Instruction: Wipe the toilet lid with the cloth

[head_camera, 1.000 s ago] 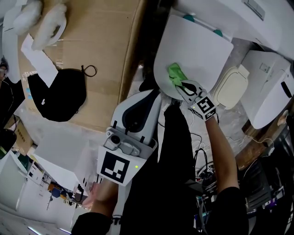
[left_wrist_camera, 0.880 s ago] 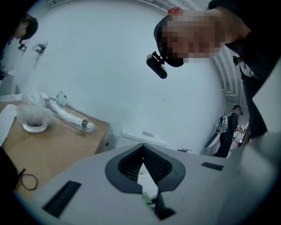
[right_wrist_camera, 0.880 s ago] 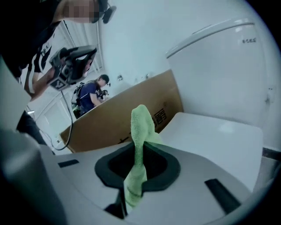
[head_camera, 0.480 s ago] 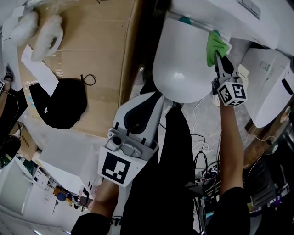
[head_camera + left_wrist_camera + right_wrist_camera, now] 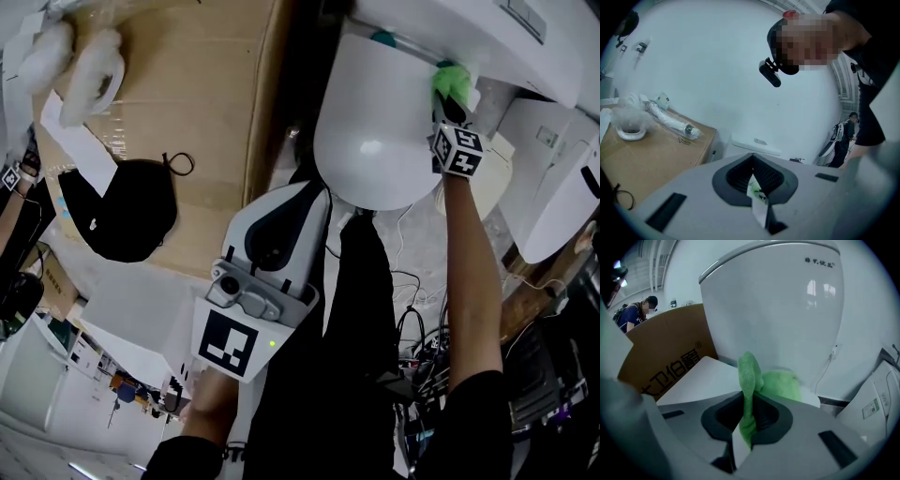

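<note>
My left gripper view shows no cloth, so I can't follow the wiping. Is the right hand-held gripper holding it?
Observer: Yes, the right hand-held gripper is shut on the green cloth.
Operator: Where on the toilet is it?
Observer: At the back edge of the lid, close to the tank.
Operator: And my left one?
Observer: The left hand-held gripper is low by the person's body, off the lid.

In the head view, the cloth (image 5: 451, 81) is being partly covered by the right gripper (image 5: 449, 105). The tank (image 5: 469, 28) is being cut off by the top edge.
</note>
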Demonstrator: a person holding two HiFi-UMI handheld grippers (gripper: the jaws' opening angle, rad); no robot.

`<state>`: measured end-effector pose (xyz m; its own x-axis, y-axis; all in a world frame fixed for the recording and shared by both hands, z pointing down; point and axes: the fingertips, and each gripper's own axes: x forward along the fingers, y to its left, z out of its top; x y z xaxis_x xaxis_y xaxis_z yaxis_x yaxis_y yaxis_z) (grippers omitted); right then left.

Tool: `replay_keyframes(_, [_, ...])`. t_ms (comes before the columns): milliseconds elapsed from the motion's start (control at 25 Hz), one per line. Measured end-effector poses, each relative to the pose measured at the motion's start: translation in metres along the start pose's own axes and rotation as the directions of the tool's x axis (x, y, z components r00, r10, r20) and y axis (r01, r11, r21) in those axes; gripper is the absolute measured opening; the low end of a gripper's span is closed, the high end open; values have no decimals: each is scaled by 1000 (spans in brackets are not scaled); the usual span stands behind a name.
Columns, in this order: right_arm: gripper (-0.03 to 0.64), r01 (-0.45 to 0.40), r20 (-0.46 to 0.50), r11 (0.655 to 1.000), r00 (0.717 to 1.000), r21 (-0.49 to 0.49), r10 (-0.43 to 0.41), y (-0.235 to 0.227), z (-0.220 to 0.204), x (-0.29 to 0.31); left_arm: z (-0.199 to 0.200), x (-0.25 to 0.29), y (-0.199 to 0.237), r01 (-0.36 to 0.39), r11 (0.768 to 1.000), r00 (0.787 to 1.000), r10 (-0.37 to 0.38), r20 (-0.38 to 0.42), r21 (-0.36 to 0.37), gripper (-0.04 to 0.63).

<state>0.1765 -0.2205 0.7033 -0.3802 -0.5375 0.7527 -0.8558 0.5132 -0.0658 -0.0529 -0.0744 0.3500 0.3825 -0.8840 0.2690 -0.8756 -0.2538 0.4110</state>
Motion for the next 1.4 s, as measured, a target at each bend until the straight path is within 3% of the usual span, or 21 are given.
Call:
replay_keyframes(200, [51, -26, 16, 1000, 1000, 15, 25, 12, -2, 6, -3, 0, 3, -11, 1000, 1000, 11, -2, -13, -2])
replay_keyframes(400, [51, -89, -16, 988, 996, -125, 87, 30, -6, 9, -3, 4, -1, -10, 1000, 1000, 10, 5, -18, -2])
replay_keyframes(640, [51, -228, -76, 932, 974, -282, 215, 64, -11, 11, -6, 5, -8, -10, 1000, 1000, 10, 6, -11, -2])
replay_keyframes(840, [51, -347, -133, 829, 937, -439, 322, 103, -25, 2, -10, 4, -13, -15, 1000, 1000, 15, 6, -8, -2])
replay_keyframes(1120, [51, -482, -221, 701, 873, -526, 435, 148, -84, -32, -12, 0, -25, -21, 1000, 1000, 21, 15, -10, -2])
replay_keyframes(1400, [51, -555, -282, 640, 828, -532, 484, 186, -145, -74, -19, -5, -34, -30, 999, 999, 31, 20, -20, -2])
